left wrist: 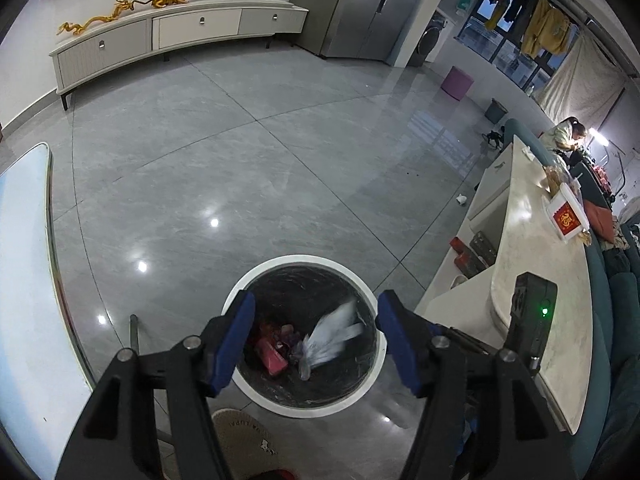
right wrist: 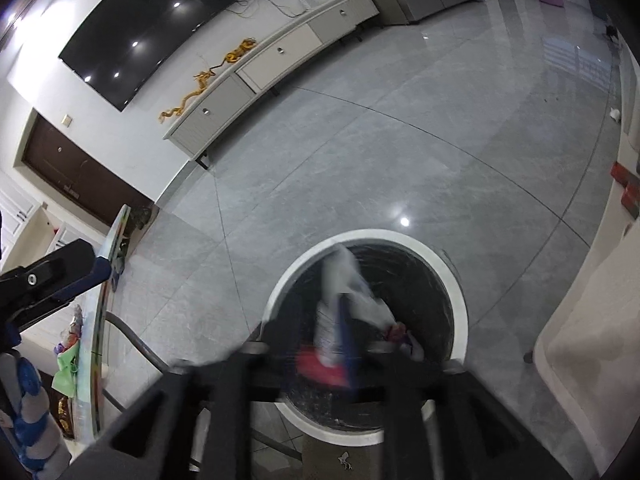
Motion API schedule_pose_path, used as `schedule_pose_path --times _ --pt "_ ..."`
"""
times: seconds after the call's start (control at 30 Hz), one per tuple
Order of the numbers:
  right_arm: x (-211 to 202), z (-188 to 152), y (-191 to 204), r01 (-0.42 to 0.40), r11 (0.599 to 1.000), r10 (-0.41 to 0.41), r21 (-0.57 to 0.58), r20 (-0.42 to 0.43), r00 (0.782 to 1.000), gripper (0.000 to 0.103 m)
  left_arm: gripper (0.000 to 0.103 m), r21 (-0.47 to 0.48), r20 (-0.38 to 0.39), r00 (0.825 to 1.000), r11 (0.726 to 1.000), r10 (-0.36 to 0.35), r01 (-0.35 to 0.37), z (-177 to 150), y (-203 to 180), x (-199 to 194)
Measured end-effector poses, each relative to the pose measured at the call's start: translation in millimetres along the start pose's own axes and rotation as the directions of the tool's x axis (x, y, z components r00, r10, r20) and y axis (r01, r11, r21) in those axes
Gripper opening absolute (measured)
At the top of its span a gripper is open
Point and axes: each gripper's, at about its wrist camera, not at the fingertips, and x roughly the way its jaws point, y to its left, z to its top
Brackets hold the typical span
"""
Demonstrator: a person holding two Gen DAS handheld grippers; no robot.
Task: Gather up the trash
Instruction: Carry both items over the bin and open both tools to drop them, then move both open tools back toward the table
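Note:
A round white-rimmed trash bin (left wrist: 256,280) with a black liner stands on the floor. My left gripper (left wrist: 316,340) hangs open and empty right above it. Inside, a white plastic bag (left wrist: 332,334) looks blurred, beside pink and red trash (left wrist: 272,354). In the right wrist view the bin (right wrist: 460,292) is below my right gripper (right wrist: 344,332). Its blurred blue fingers look closed on a white plastic wrapper (right wrist: 340,280) over the bin. The left gripper also shows at the left edge of that view (right wrist: 80,272).
A pale marble-topped table (left wrist: 532,280) with a red-and-white box (left wrist: 566,216) stands right of the bin. A white table edge (left wrist: 28,280) is on the left. A crumpled white scrap (left wrist: 461,199) lies on the grey tile floor. A TV cabinet (left wrist: 168,36) lines the far wall.

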Motion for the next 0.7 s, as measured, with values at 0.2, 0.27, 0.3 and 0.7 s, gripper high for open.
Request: schedule_pose_path --times 0.2,0.27,0.3,0.7 --pt "-11 -1 6 0.011 1.0 -0.011 -0.009 0.014 1.0 0.045 0.062 -0.001 0.024 1.0 1.0 0.017 -0.017 -5 0 -14" --pt "-17 -2 12 0.013 1.0 -0.012 -0.022 0.027 1.0 0.045 0.062 -0.002 0.057 0.998 0.999 0.034 -0.034 -7 1 -27" --pt "-22 -1 16 0.015 0.999 -0.014 -0.031 0.036 0.999 0.045 0.062 -0.007 0.072 0.997 0.999 0.039 -0.039 -8 1 -32" --pt "-67 -2 83 -0.031 0.99 0.048 -0.139 0.122 0.991 0.046 0.062 -0.068 0.194 0.976 0.994 0.097 -0.085 -35 38 -117"
